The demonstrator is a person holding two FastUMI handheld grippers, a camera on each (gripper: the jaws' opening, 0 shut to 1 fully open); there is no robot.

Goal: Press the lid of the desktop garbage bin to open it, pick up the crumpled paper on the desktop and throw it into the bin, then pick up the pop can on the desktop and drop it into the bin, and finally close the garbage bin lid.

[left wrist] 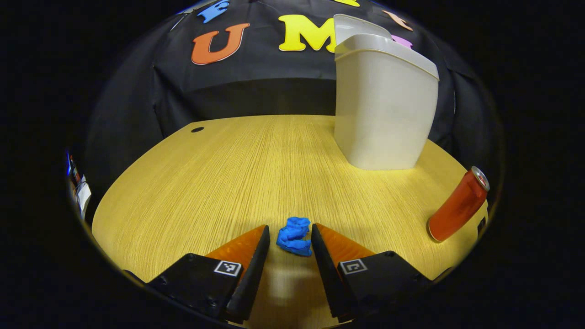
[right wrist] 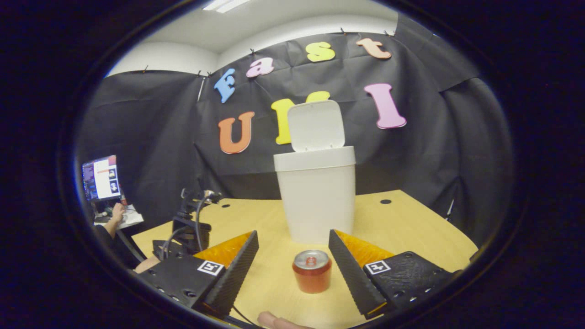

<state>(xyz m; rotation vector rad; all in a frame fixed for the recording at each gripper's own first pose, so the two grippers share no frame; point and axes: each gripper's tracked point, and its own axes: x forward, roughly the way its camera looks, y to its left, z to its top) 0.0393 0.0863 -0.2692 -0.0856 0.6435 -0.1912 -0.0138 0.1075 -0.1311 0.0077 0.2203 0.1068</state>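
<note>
A blue crumpled paper point(left wrist: 295, 236) lies on the wooden table point(left wrist: 237, 173), right between the tips of my left gripper point(left wrist: 290, 238), which is open around it without squeezing it. The white bin point(left wrist: 384, 105) stands at the back right with its lid point(left wrist: 356, 27) raised. A red pop can point(left wrist: 458, 205) stands at the far right. In the right gripper view the can point(right wrist: 312, 272) stands upright between the spread fingers of my open right gripper point(right wrist: 292, 235), a little below their tips. Behind it is the bin point(right wrist: 316, 196) with its lid point(right wrist: 316, 125) up.
The other gripper point(right wrist: 187, 226), with its cables, is low over the table's left side, and a forearm point(right wrist: 146, 263) is beside it. A person sits at a monitor point(right wrist: 100, 177) beyond the table's left edge. The table has cable holes point(right wrist: 385, 201). A fingertip point(right wrist: 274, 320) shows at the bottom edge.
</note>
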